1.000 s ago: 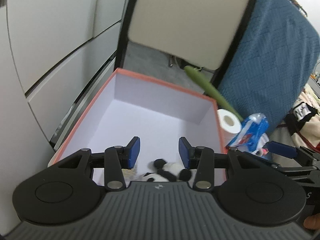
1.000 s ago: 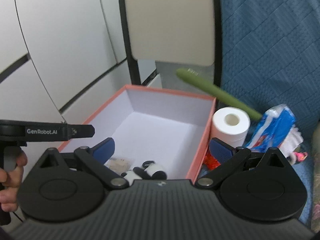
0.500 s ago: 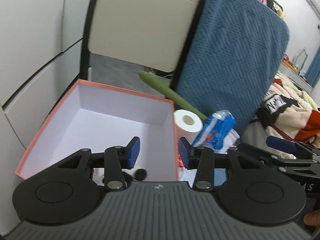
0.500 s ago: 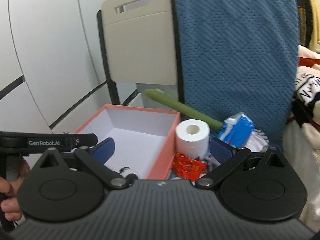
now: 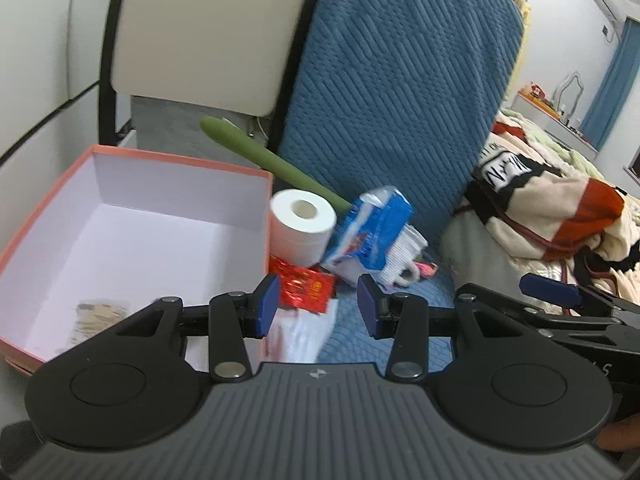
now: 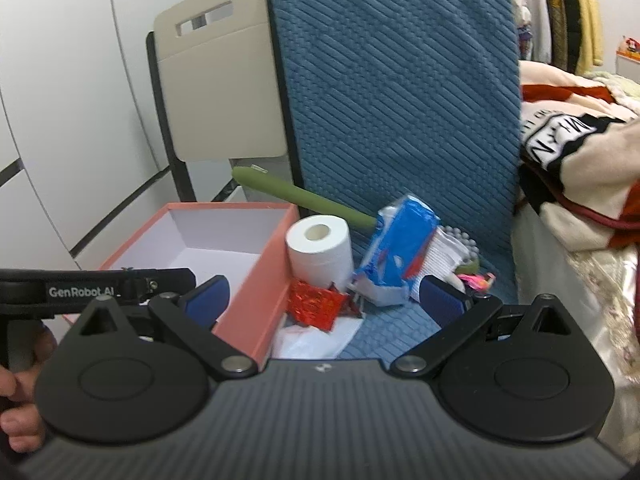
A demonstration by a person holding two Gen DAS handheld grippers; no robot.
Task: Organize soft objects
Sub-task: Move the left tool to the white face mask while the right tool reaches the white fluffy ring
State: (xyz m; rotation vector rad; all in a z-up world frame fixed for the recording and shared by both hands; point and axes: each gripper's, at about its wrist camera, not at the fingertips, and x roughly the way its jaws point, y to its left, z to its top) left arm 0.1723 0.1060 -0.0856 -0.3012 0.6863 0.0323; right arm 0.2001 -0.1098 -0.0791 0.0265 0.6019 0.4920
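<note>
Left gripper (image 5: 316, 306) part open and empty, right gripper (image 6: 324, 300) wide open and empty, side by side, both tilted downward

The open box (image 5: 136, 216) sits at the left, in front of a chair back (image 5: 200, 32). Inside it, near the front wall, lies a small flat packet (image 5: 100, 314). Just right of the box stands a toilet roll (image 5: 302, 228) — upright, close to the box's right wall. A foil packet (image 5: 306, 286) lies before the roll, and a sheet of paper (image 5: 300, 332) lies in front of that. Right of the roll leans a tissue pack (image 5: 376, 232), with a knitted item (image 5: 402, 258) beside it. A long stick (image 5: 264, 156) slants behind the roll and box. All of this rests on a cushioned seat (image 5: 352, 340) — its padded backrest (image 5: 400, 92) rises behind. Bedding (image 5: 552, 208) is piled at the right.
</note>
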